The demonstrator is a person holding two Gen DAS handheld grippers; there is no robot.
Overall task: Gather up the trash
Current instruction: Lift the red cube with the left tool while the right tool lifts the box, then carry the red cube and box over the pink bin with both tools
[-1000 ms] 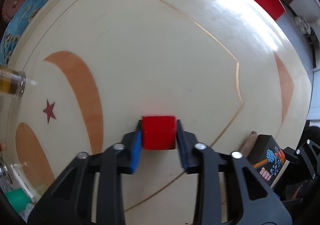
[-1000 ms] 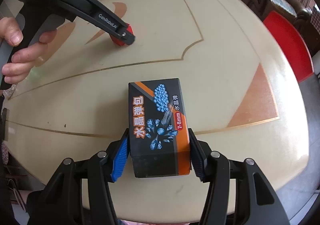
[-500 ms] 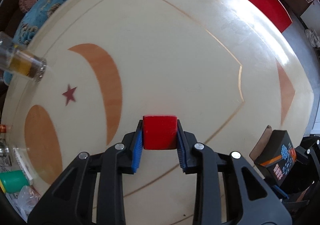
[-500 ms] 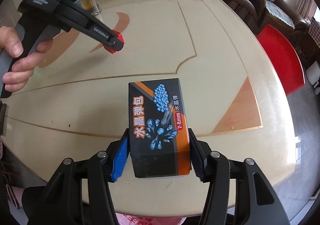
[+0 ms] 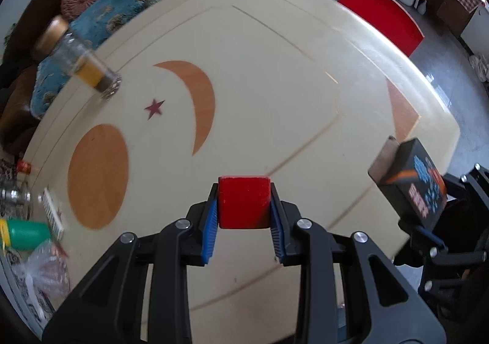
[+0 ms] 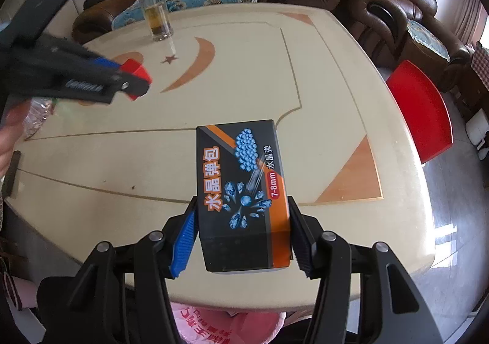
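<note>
Above the table (image 6: 336,93), left jaws pinch a red block (image 5: 244,206), right jaws a box (image 6: 244,191), glass bottle (image 6: 154,5) behind.

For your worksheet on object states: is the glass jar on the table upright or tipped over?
Upright. The glass jar stands on its base on the table, gold cap on top, amber contents settled at the bottom.

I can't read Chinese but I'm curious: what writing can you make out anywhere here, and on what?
"水晶弹包": big orange characters on the black box held in the right gripper.
"7-8mm 水晶弹": smaller label on the same box.
Red characters on the pink bag below the table: cut off, unreadable.
White lettering on the left gripper: blurred.
</note>
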